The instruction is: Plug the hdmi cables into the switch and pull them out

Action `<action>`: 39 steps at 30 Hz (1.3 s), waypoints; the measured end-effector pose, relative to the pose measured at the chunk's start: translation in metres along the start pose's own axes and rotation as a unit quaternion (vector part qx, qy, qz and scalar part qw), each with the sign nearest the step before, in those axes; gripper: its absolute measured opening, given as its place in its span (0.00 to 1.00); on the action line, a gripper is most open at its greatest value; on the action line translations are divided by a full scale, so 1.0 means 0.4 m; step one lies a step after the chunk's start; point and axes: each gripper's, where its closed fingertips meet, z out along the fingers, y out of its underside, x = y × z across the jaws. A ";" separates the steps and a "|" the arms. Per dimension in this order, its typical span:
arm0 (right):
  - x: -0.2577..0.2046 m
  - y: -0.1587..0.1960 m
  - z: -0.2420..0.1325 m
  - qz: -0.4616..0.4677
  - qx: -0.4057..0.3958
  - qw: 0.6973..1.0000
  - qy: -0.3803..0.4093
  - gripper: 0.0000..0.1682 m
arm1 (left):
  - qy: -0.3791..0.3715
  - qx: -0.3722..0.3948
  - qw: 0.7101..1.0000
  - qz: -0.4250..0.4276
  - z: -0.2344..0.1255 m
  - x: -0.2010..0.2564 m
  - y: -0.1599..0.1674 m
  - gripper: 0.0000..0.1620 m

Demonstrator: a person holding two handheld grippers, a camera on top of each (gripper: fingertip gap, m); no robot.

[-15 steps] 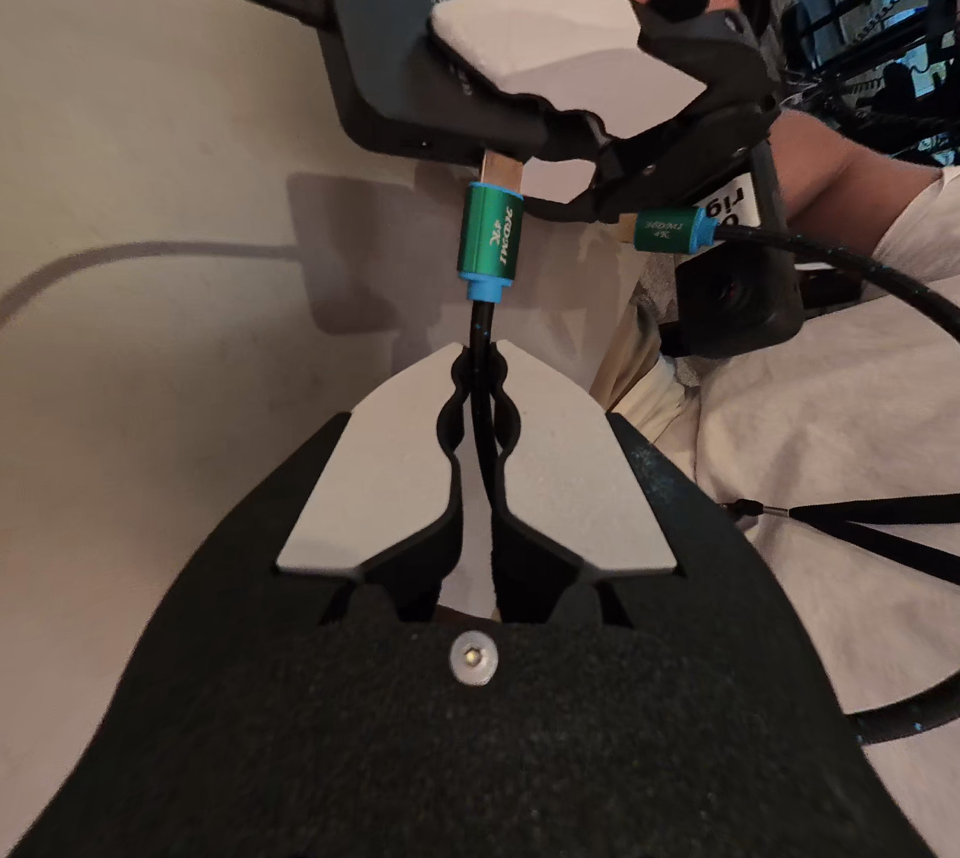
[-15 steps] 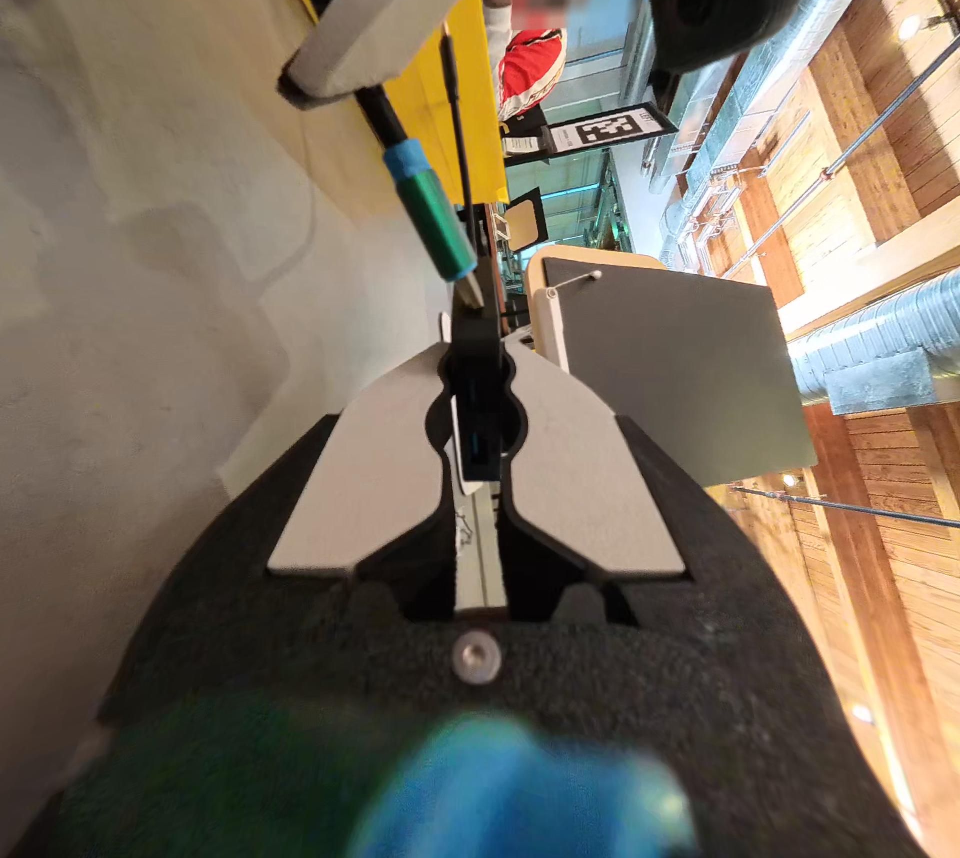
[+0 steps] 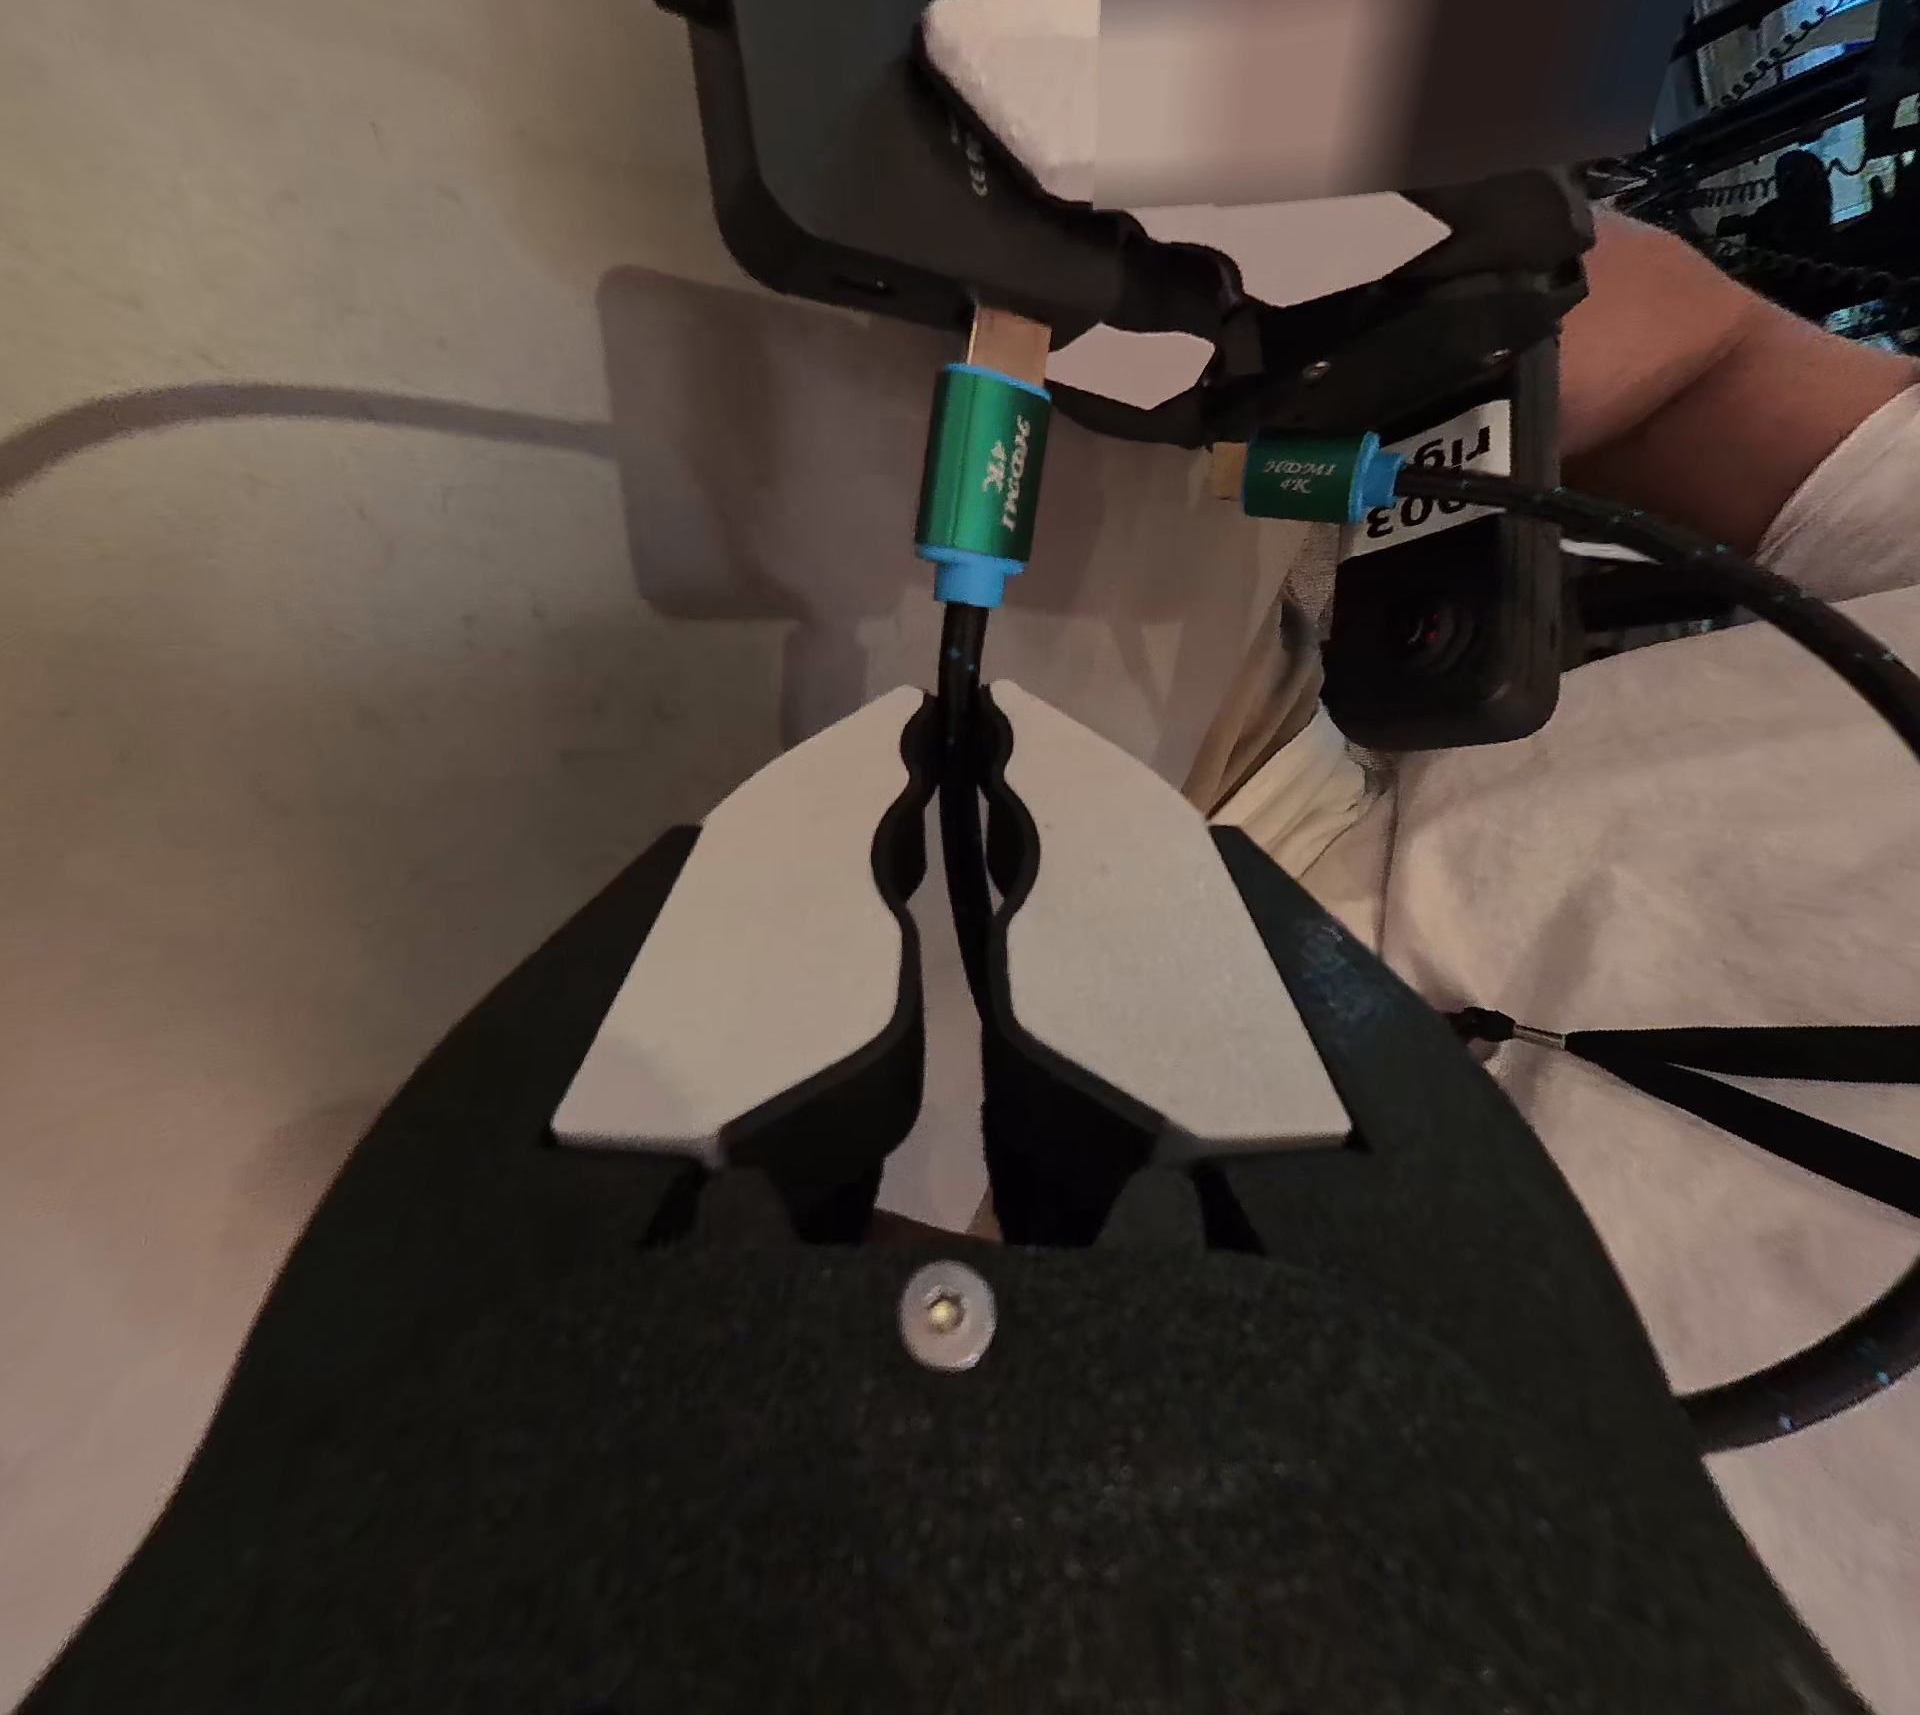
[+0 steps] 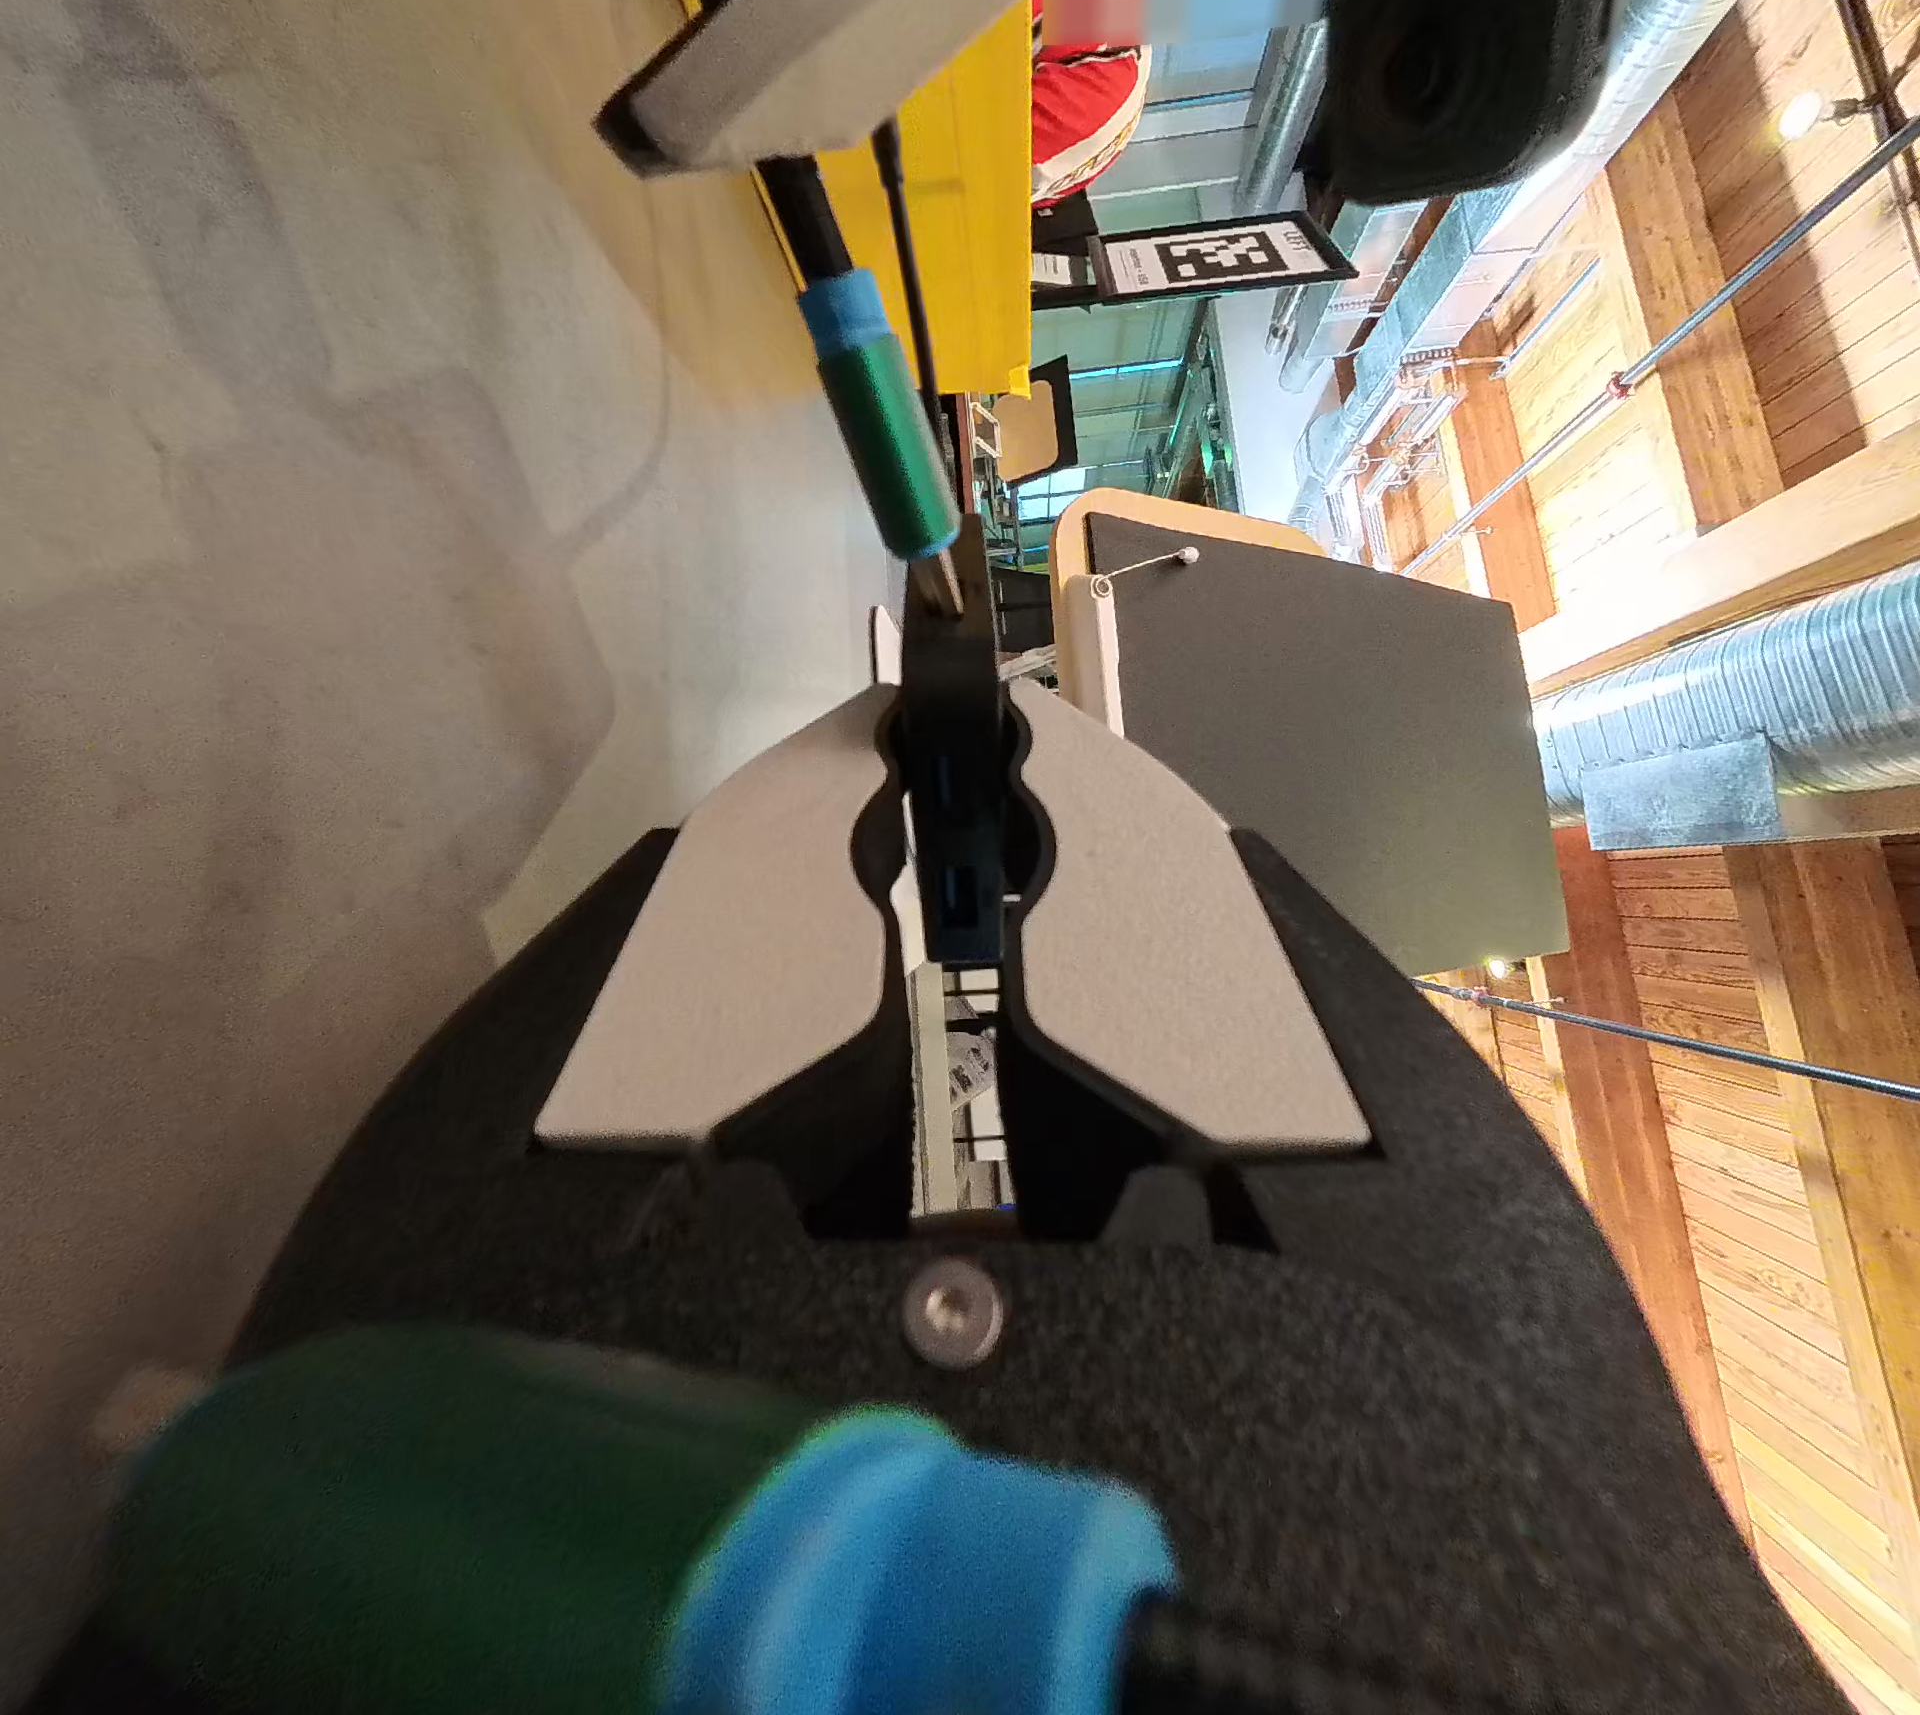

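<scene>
Two claws work one joint. Nearest in the left wrist view, the left claw (image 3: 956, 704) is pressed together on the black cable (image 3: 958, 657) just behind its green plug (image 3: 982, 476). That plug's long axis runs straight ahead from the claw, its metal tip partly seated in the edge of the black switch (image 3: 831, 65), with bare metal showing. Beyond, the right claw (image 4: 951, 699) pinches the switch (image 4: 951, 730) edge-on. A second green plug (image 3: 1304, 476) hangs free near the right claw, outside any port. Both ends are raised off the pale counter (image 3: 312, 626).
</scene>
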 end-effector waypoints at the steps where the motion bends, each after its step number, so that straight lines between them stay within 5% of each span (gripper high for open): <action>1: 0.001 0.000 -0.001 0.002 0.000 1.000 0.001 0.08 | 0.003 0.000 1.000 -0.001 0.001 0.001 0.000 0.03; 8: 0.000 0.008 0.004 0.010 -0.006 1.000 -0.001 0.08 | -0.019 0.012 1.000 0.018 -0.003 -0.013 -0.008 0.04; 13: 0.008 0.051 0.012 0.053 -0.037 0.998 -0.002 0.08 | -0.218 0.063 0.966 0.123 -0.179 -0.096 -0.067 0.04; 16: 0.019 0.071 0.016 0.087 -0.048 0.995 0.000 0.08 | -0.409 0.092 0.886 0.199 -0.378 -0.139 -0.123 0.04; 19: 0.026 0.078 0.018 0.109 -0.047 0.993 0.000 0.08 | -0.583 0.101 0.745 0.307 -0.533 -0.130 -0.171 0.03; 23: 0.030 0.079 0.017 0.114 -0.046 0.992 0.002 0.08 | -0.654 0.071 0.633 0.407 -0.479 -0.094 -0.150 0.04; 26: 0.028 0.081 0.016 0.116 -0.047 0.992 0.000 0.08 | -0.658 0.053 0.605 0.446 -0.364 -0.071 -0.094 0.05; 28: 0.028 0.083 0.015 0.120 -0.047 0.992 -0.001 0.08 | -0.638 0.065 0.630 0.438 -0.303 -0.050 -0.059 0.06; 35: 0.029 0.083 0.015 0.147 -0.038 0.988 -0.013 0.08 | -0.349 0.114 0.877 0.310 -0.086 0.032 0.051 0.04; 39: 0.023 0.067 0.012 0.161 -0.016 0.986 -0.030 0.08 | -0.195 0.133 0.946 0.223 -0.031 0.041 0.071 0.04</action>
